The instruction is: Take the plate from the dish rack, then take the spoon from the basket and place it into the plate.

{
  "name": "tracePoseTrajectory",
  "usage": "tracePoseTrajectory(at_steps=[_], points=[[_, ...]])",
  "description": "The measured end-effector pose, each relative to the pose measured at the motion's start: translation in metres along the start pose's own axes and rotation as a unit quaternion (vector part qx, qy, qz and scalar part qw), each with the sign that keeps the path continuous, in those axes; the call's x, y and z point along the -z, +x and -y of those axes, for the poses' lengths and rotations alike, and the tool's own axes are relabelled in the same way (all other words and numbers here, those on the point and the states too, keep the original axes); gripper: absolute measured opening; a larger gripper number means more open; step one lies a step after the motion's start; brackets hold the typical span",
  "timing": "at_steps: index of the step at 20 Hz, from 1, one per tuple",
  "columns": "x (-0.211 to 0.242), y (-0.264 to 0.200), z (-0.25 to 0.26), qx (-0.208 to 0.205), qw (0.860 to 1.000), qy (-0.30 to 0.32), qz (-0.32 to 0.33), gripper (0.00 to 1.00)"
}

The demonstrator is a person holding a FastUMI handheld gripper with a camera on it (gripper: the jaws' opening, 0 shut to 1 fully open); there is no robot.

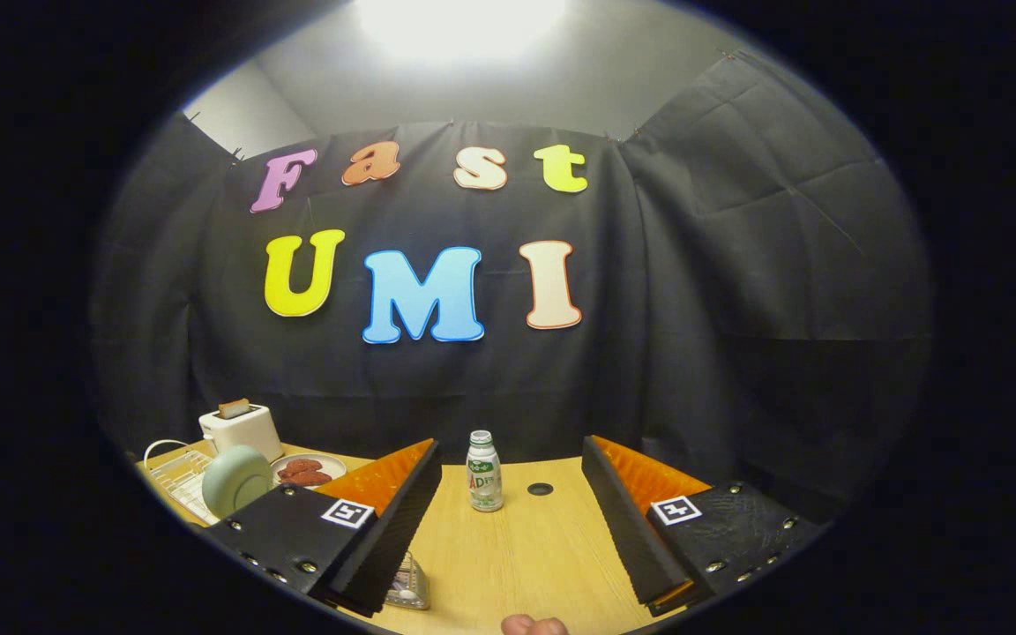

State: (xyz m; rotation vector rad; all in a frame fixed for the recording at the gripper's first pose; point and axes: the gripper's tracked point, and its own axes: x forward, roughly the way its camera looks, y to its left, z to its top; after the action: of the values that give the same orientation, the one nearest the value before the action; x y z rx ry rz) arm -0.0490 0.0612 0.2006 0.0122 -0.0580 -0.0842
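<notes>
Gripper spread wide, holding nothing, fingers over bare table. Plate stands on edge in rack, off beyond left finger. Swing left, approach w/ fingers astride the rim, pinch, lift straight up. Mind bottle just ahead btw fingers.

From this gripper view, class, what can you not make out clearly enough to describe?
- Dish rack: the green plate standing in it and the left finger cover much of it.
- Clear container: mostly behind that finger; contents unreadable, so no spoon can be confirmed.
- Food on the small plate: too small to identify.
- Gripper: open, holding nothing; bottle stands beyond it.
</notes>
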Motion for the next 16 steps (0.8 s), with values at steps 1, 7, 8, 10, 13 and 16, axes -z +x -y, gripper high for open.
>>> tracePoseTrajectory(at_steps=[1,7,8,10,13,16], points=[[-0.004,-0.002,-0.011,0.003,1.0,-0.003,-0.002,0.98],[-0.014,0.003,-0.063,-0.001,1.0,-0.021,-0.022,0.99],[-0.018,0.004,-0.074,-0.011,0.999,-0.02,-0.026,0.99],[-0.026,0.007,-0.1,-0.037,0.999,-0.005,-0.035,0.99],[-0.008,0.016,-0.133,-0.068,0.991,0.008,-0.113,0.98],[0.001,0.021,-0.182,-0.131,0.972,0.052,-0.187,0.99]])
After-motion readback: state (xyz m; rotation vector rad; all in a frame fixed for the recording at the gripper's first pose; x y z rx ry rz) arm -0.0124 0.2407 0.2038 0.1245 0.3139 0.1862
